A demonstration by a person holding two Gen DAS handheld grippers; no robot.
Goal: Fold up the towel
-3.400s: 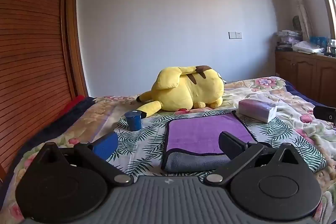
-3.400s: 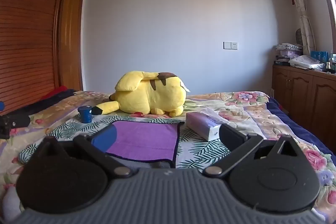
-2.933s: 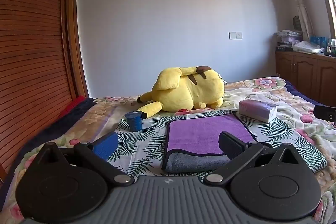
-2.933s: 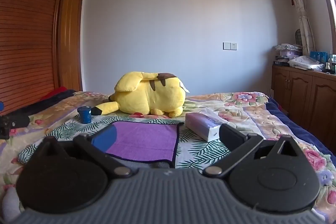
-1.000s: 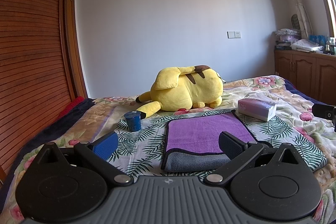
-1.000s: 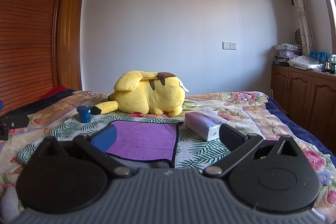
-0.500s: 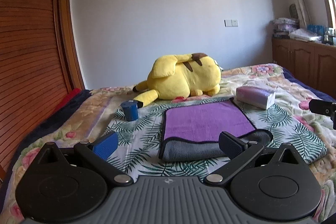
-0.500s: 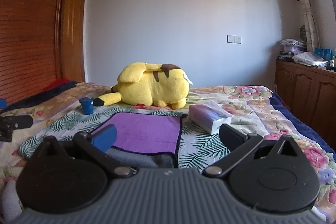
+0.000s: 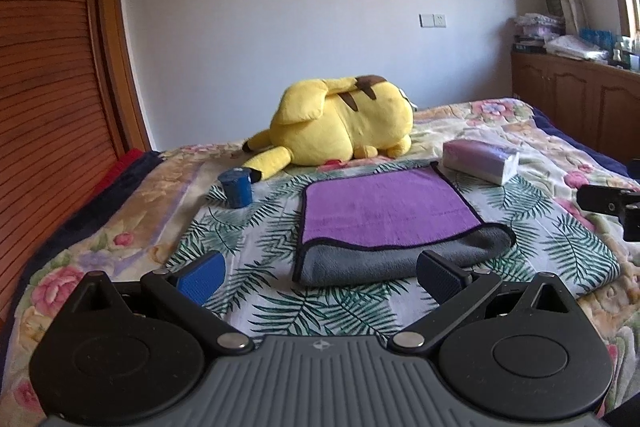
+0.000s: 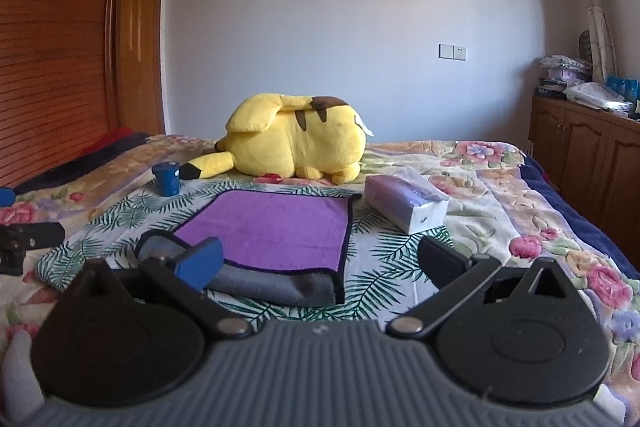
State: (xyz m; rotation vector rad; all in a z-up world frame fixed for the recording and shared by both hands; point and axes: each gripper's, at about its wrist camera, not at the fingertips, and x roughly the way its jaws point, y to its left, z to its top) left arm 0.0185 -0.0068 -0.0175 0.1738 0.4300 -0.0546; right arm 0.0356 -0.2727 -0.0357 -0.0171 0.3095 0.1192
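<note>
No text, label, brand name or number can be read in either view. The purple tissue pack (image 10: 406, 202) has dark marks on its side, too blurred to make out. A small emblem is moulded into the grey body of the left gripper (image 9: 320, 277) and a similar mark into that of the right gripper (image 10: 319, 265); neither forms a legible letter or word.
</note>
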